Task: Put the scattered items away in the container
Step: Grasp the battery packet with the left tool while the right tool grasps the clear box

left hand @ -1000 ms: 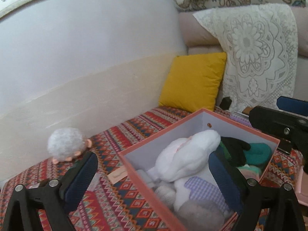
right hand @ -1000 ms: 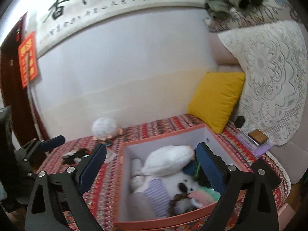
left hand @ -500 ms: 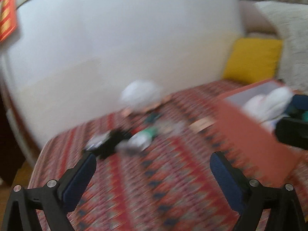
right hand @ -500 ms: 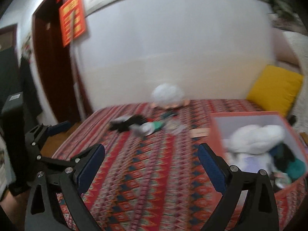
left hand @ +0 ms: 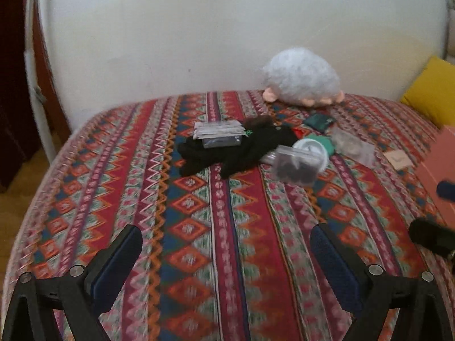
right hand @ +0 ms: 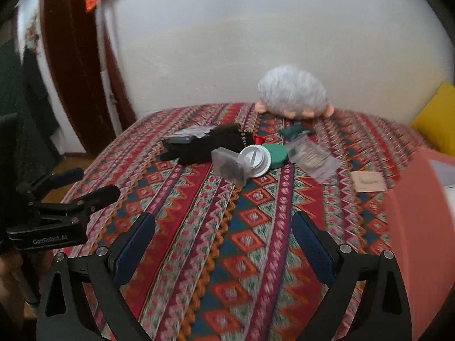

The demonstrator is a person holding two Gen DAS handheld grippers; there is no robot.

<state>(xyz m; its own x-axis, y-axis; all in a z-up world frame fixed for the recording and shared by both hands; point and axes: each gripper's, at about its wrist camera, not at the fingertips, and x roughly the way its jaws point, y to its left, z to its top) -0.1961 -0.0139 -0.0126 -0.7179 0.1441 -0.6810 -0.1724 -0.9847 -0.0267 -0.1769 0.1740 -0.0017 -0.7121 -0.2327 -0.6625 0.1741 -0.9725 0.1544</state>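
Scattered items lie in a cluster on the patterned bedspread: a black cloth [left hand: 236, 150] [right hand: 207, 145] with silver packets [left hand: 219, 132] on it, a clear plastic box [left hand: 295, 166] [right hand: 227, 166], a white round lid [left hand: 311, 147] [right hand: 256, 159] over a green piece [right hand: 277, 153], a clear bag [left hand: 352, 145] [right hand: 312, 156], a dark green packet [left hand: 318, 120] and a small card [left hand: 398, 159] [right hand: 368, 182]. A grey plush toy [left hand: 301, 78] [right hand: 293, 91] sits by the wall. The pink box [right hand: 421, 213] [left hand: 439, 167] is at the right edge. My left gripper [left hand: 226, 244] and right gripper [right hand: 223, 236] hover open and empty, short of the cluster.
A yellow cushion [left hand: 432, 96] [right hand: 438, 116] lies behind the box. A dark wooden door [right hand: 74, 56] stands left of the bed, with bare floor below it. The bed's left edge drops off near the left gripper [right hand: 85, 184]. The wall runs right behind the plush toy.
Both grippers have swung left, away from the filled pink box, and now face the scattered cluster. The box has slid to the right edge of both views. Both stay open.
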